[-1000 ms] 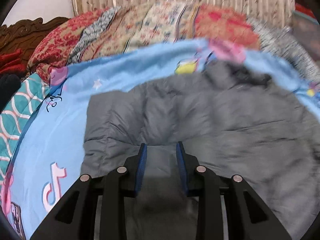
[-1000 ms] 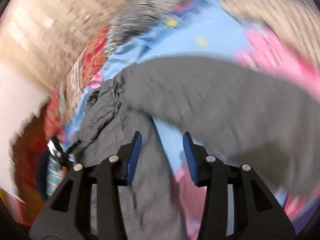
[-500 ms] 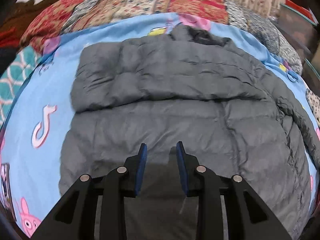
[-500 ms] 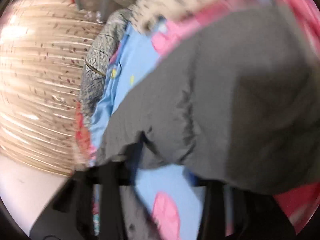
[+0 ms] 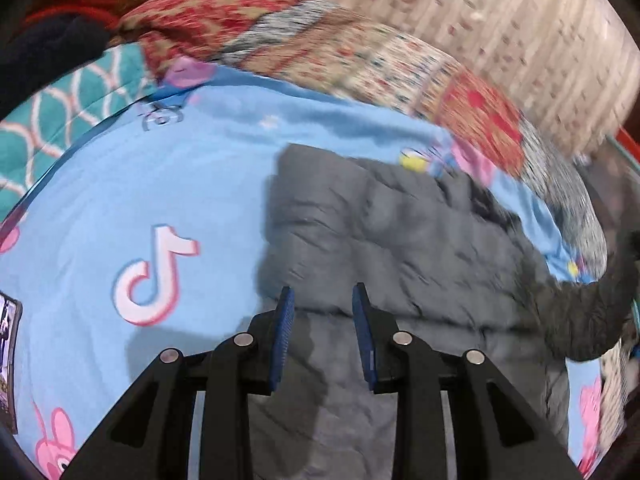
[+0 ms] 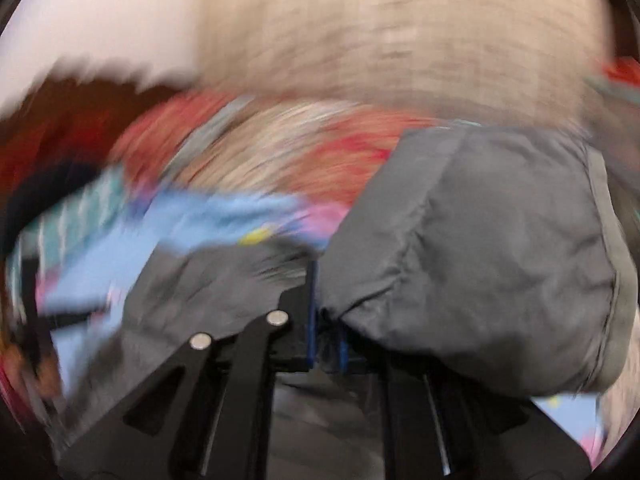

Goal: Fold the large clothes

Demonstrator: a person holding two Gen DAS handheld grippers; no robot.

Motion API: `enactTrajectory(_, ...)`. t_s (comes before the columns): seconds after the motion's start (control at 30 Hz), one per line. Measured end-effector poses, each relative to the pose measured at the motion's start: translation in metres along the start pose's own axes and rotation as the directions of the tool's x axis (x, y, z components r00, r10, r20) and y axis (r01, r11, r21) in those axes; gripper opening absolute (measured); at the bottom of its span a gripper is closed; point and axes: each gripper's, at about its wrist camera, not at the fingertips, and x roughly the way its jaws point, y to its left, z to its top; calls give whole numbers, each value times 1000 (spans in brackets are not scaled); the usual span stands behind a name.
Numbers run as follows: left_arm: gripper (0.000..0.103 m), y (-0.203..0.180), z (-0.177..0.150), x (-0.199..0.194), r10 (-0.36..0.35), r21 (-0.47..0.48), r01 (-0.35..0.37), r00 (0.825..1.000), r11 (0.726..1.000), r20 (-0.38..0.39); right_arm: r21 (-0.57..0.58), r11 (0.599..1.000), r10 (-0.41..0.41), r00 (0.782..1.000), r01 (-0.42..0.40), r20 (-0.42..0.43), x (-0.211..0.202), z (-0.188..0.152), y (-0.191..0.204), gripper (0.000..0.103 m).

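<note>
Two tongs: right [image 6: 325, 344] pinches the grey quilted puffer jacket [image 5: 400, 240], left [image 5: 323, 336] spread; carry that sleeve across smoothly.

The bed carried a light blue sheet [image 5: 168, 184] with cartoon prints, pink pigs and a white music-note logo [image 5: 152, 276]. A grey padded jacket [image 5: 400, 248] lay directly on this sheet, toward its right part. Along the far edge of the sheet lay a patchwork quilt [image 5: 320, 44] in red and beige. At the left, a teal blanket [image 5: 60, 120] with white scale pattern was beside the sheet.
</note>
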Motion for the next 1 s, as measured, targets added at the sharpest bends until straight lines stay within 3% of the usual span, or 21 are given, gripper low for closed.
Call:
enactTrajectory(0.1, 47, 16, 7, 6, 15, -24, -15, 1000, 1000, -5, -179, 977, 91, 985, -117, -149, 82, -15, 80, 11)
enactTrajectory(0.13, 47, 18, 9, 8, 20, -21, -20, 1000, 1000, -5, -232, 961, 109, 976, -152, -190, 101, -25, 101, 18)
enactTrajectory(0.17, 47, 20, 11, 10, 21, -16, -22, 1000, 1000, -6, -308, 931, 116, 961, -193, -250, 126, -39, 128, 34)
enactTrajectory(0.3, 47, 15, 21, 21, -7, 5, 7, 1000, 1000, -16, -412, 883, 119, 957, -224, -266, 134, -64, 160, 44)
enactTrajectory(0.47, 47, -9, 38, 33, -78, 15, 78, 997, 997, -17, -263, 921, 237, 949, -287, -209, 78, -52, 104, 55)
enactTrajectory(0.57, 47, -27, 41, 33, -99, 37, 98, 995, 994, 32, -110, 964, 223, 963, -241, -148, 50, -53, 42, 55)
enactTrajectory(0.63, 47, -35, 40, 46, -60, 65, 59, 998, 996, 19, -9, 988, 150, 978, -153, -143, 48, -62, -3, 55)
enactTrajectory(0.7, 47, -37, 38, 70, 19, 77, -16, 999, 997, -27, 127, 992, 52, 978, -26, -201, 65, -79, -59, 55)
enactTrajectory(0.77, 47, -32, 36, 91, 94, 72, -90, 994, 993, -56, 234, 967, -36, 959, 105, -281, 89, -100, -105, 55)
enactTrajectory(0.8, 47, -31, 34, 102, 128, 81, -122, 989, 989, -72, 280, 947, -48, 935, 154, -352, 107, -116, -125, 55)
enactTrajectory(0.83, 47, -33, 31, 117, 166, 113, -155, 981, 982, -98, 322, 933, -26, 921, 162, -388, 117, -131, -135, 55)
enactTrajectory(0.97, 47, -57, 24, 129, 280, 266, -250, 956, 931, -83, 346, 921, -33, 920, 179, -389, 125, -136, -137, 57)
enactTrajectory(1.0, 47, -59, 27, 122, 272, 267, -237, 957, 934, -102, 340, 922, -40, 920, 184, -390, 120, -132, -136, 57)
